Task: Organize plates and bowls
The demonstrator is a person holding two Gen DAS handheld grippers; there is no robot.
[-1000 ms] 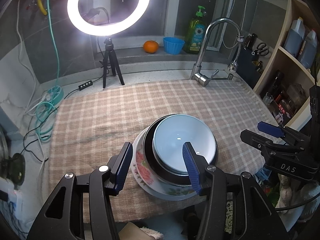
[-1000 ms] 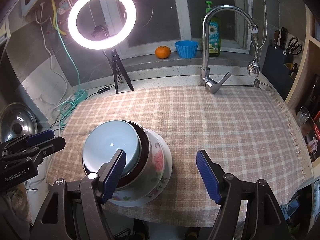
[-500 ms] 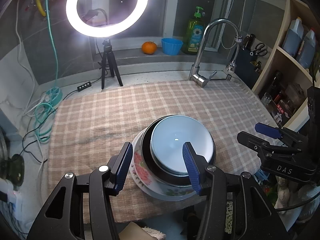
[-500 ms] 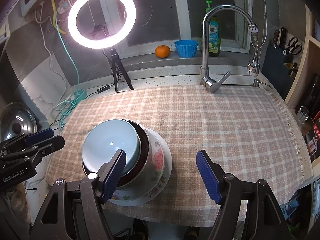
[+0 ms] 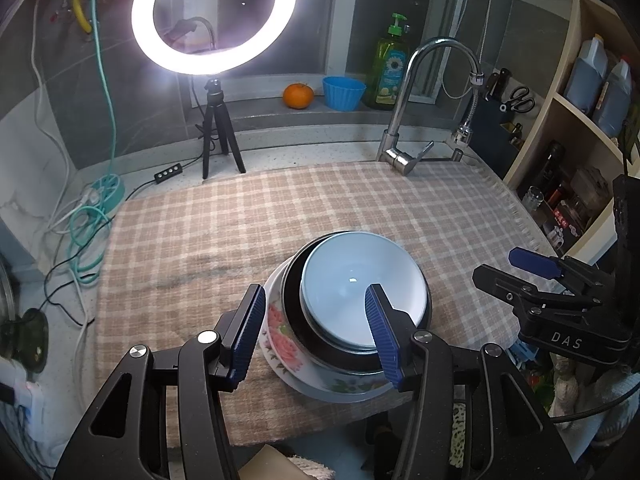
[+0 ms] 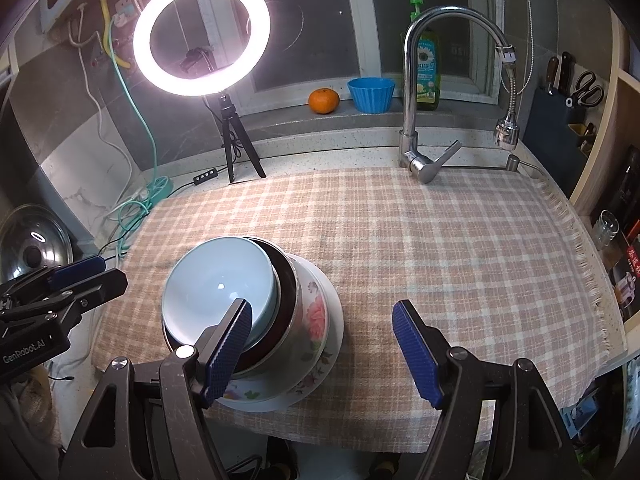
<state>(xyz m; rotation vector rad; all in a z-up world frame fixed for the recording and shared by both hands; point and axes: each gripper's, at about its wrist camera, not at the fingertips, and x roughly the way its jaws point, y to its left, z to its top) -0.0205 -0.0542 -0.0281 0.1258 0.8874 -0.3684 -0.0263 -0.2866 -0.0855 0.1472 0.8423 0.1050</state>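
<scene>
Blue pads spread near the stack

Blue-padded left gripper [image 5: 316, 332] is hovering with jaws spread, holding nothing; right gripper [image 6: 322, 354] likewise. Pale bowl [image 6: 218, 282] is sitting in dark bowl [image 6: 286, 280] on floral plate [image 6: 316, 320], at 7 o'clock on cloth [image 6: 440, 248].

A lit ring light [image 6: 201, 35] stands on a small black tripod [image 6: 236, 148] at the back of the counter, its cable and inline switch [image 6: 205, 176] trailing beside a tangle of teal cord [image 5: 90, 232]. On the ledge under the window sit an orange [image 6: 323, 100], a blue fluted cup [image 6: 371, 89] and a green dish-soap bottle [image 6: 427, 66], with the chrome faucet [image 6: 416, 92] in front of them. A checked cloth [image 6: 440, 248] covers the worktop, a pot lid [image 6: 34, 246] leans at the left, and scissors [image 6: 586, 90] hang at the right.
</scene>
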